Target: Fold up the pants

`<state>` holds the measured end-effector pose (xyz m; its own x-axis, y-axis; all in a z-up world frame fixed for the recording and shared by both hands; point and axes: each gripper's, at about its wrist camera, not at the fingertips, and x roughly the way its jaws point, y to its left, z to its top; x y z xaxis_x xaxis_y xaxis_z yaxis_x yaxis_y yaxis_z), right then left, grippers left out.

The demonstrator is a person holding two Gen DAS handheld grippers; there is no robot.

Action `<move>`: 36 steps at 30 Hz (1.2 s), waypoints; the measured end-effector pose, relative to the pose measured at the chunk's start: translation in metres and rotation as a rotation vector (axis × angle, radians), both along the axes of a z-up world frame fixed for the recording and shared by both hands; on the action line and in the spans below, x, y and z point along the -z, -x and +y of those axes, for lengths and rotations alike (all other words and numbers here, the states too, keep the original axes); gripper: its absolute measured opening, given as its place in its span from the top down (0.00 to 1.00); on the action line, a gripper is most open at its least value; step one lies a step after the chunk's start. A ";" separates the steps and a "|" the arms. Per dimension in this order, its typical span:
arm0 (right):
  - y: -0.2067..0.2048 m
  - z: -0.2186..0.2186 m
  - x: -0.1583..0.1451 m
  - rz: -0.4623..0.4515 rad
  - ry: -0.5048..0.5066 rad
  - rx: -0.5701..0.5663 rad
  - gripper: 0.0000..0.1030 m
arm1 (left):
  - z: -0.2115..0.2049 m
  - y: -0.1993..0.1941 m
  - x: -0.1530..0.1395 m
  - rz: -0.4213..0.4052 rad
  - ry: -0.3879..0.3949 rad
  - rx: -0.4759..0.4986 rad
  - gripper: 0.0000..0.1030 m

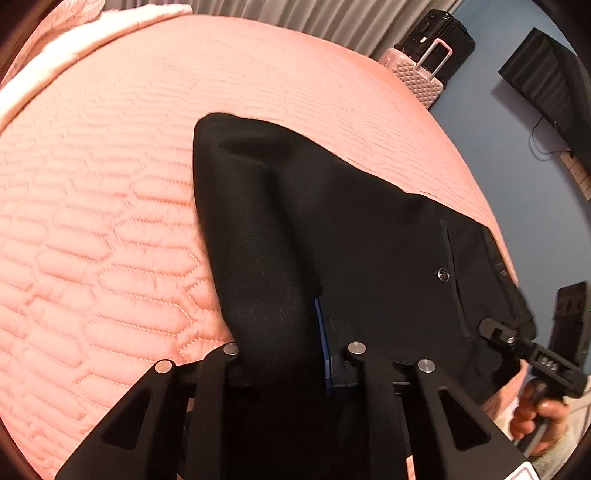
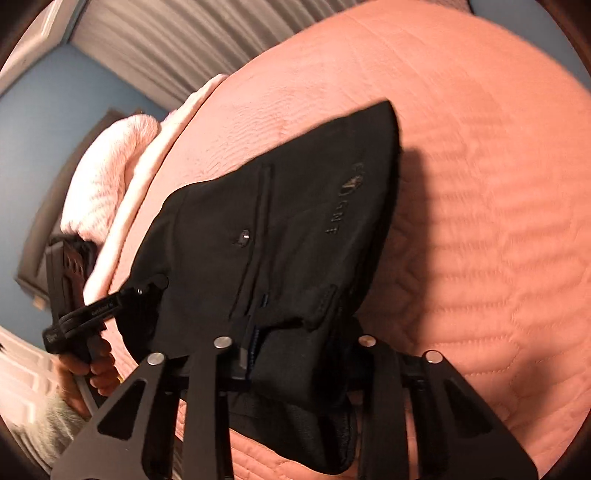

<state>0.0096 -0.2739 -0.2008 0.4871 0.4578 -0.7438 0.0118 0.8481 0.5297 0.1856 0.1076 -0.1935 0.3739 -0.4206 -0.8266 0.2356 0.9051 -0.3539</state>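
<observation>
This is a bedroom in a home. A wide bed under a salmon-pink quilted bedspread [image 1: 110, 221] with stitched hexagon patterns fills most of both views, with fluffy pale pink pillows [image 2: 99, 184] at one end. Grey pleated curtains [image 2: 147, 48] hang against blue-painted walls [image 1: 498, 147]. A pink hard-shell suitcase [image 1: 417, 74] stands by the curtains, beside what may be a second, black case [image 1: 447, 33].

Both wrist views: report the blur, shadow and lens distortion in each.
Left wrist view: mostly sharp, fisheye bulges the pink quilted bedspread. Right wrist view: motion-smeared, and the black folded pants cast a dark shadow rightward onto the bedspread.
</observation>
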 end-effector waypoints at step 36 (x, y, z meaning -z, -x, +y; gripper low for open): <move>-0.054 0.058 -0.033 -0.071 0.221 -0.139 0.55 | -0.014 -0.016 -0.061 -0.197 -0.266 0.064 0.49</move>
